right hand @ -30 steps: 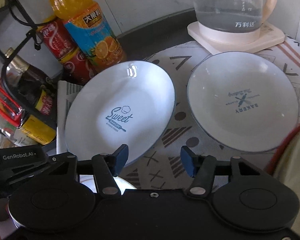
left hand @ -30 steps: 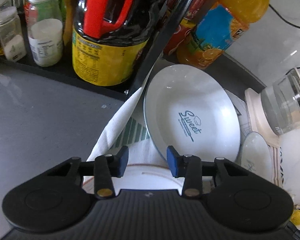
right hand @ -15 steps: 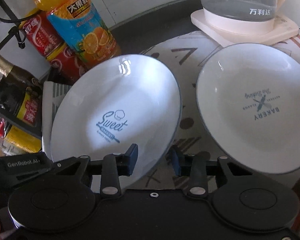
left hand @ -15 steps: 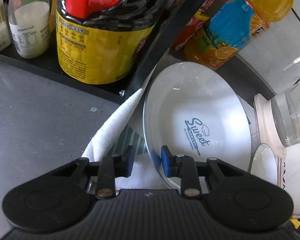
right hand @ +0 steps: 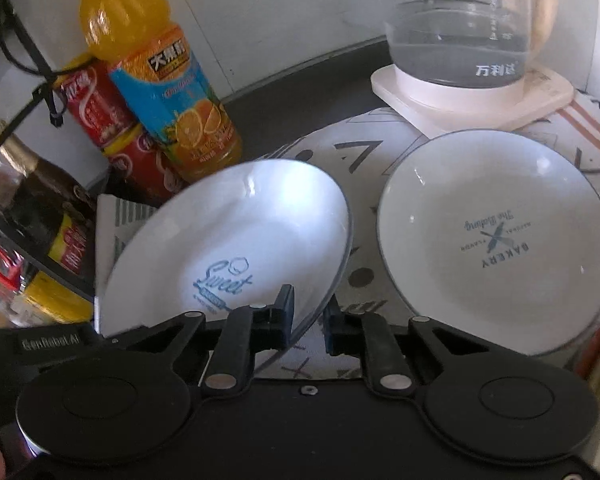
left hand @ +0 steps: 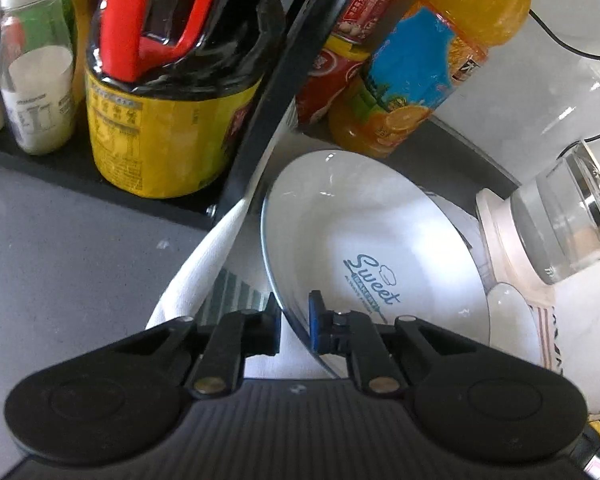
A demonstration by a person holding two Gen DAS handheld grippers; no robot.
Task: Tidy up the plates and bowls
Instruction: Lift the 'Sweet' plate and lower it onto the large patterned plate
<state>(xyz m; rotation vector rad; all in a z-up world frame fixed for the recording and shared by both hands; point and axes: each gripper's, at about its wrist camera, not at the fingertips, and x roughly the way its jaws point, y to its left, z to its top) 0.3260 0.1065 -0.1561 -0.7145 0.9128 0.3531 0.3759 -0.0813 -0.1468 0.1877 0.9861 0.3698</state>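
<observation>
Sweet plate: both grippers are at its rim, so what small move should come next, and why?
Probably carry the Sweet plate rightward over the Bakery plate. Left gripper and right gripper both pinch its rim, it is tilted up, and the Bakery plate lies flat, free to take it.

Both the left gripper [left hand: 294, 326] and right gripper [right hand: 308, 318] closed onto the Sweet plate's [left hand: 364, 232] rim, and it tilted up off the cloth [right hand: 384, 148]

I see dim, bluish frames with heavy fisheye bending at edges, soft blur throughout, window glare ahead of my grippers on the plate [right hand: 236, 232] and kettle [right hand: 460, 40].
</observation>
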